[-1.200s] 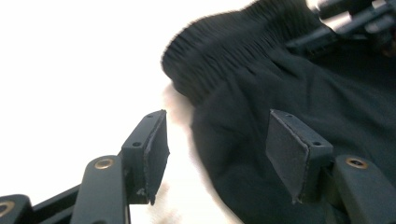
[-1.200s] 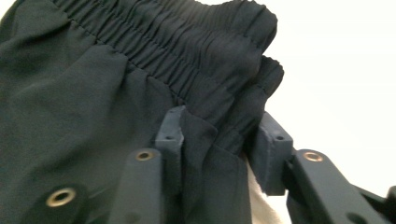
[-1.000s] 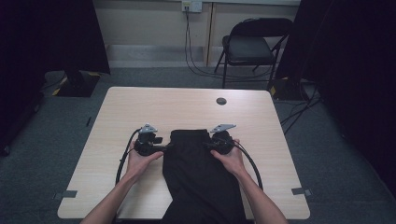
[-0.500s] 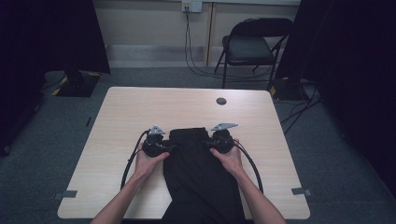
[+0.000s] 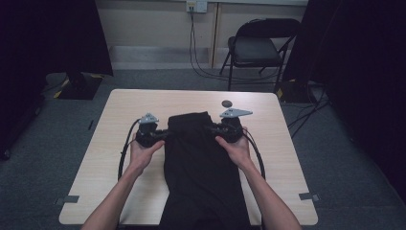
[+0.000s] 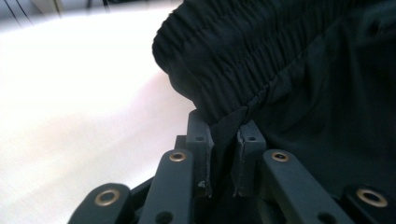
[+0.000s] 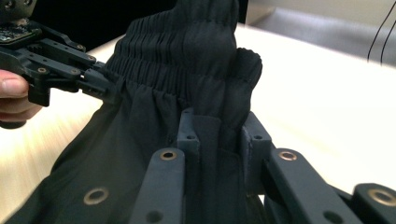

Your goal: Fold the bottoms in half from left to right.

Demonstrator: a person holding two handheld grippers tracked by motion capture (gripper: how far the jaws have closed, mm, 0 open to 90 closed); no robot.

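Left gripper (image 5: 163, 134): black body, grey three-cornered plate mounted on top, black cable looped from it over the table (image 5: 124, 103). Right gripper (image 5: 210, 129): likewise built and cabled. Jaws are seen as matt black linkages set with brass-ringed rivets. Forearms are left bare; no sleeves are worn.

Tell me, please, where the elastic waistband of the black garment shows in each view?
High view: waistband at centre, between both grippers.
Left gripper view: upper middle and right, above the fingers.
Right gripper view: upper centre.
Shared landmark: the pale table.
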